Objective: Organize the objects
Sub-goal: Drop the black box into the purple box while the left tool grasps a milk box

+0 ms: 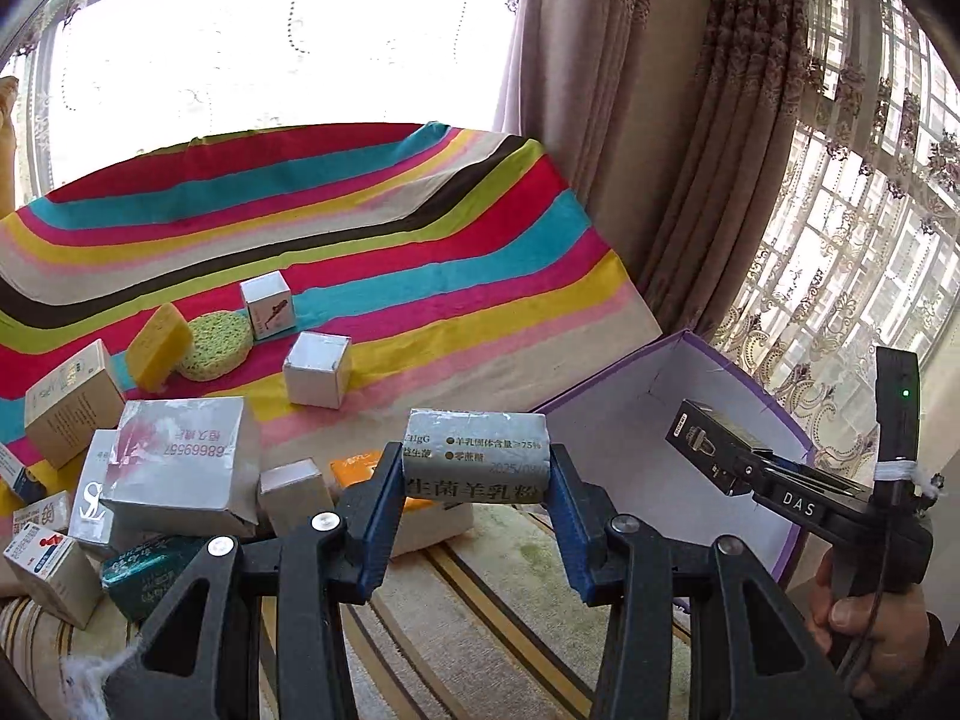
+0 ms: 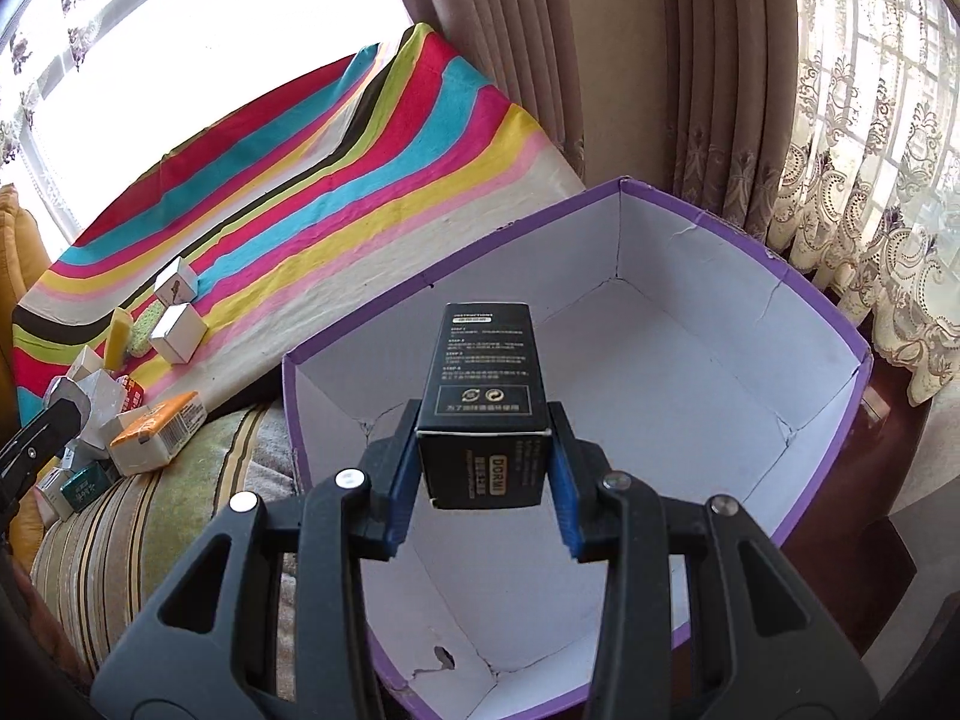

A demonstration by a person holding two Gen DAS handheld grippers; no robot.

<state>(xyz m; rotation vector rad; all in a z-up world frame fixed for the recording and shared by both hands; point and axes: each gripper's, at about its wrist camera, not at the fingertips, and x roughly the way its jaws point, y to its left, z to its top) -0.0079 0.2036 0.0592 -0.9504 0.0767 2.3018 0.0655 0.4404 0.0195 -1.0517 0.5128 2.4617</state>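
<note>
Clamped between the left gripper's blue pads, nearest the left wrist camera, is a grey box, held crosswise by its two short ends. It reads as thin, taped card: likely light and stiff enough, though hard squeezing could dent it, so the end grip looks sound. Its print includes "IgG", "75%" and a partial date, "2025". It hangs over the striped cushion, just left of the purple bin. More boxes lie heaped to the left; one silver box shows "68669557" upside down. Beyond them, on the striped cloth, sit two sponges and two small white cartons. At right a hand holds the right gripper, marked "DAS".

From the right wrist, the right gripper is closed on a black box, its pads pressing on the near end's side faces. Glossy card may slip, yet it looks rigid and light. "DORMI" is readable on the end, "INSTRUCTIONS" faintly on top. It hangs above the bin's bare white floor.
</note>
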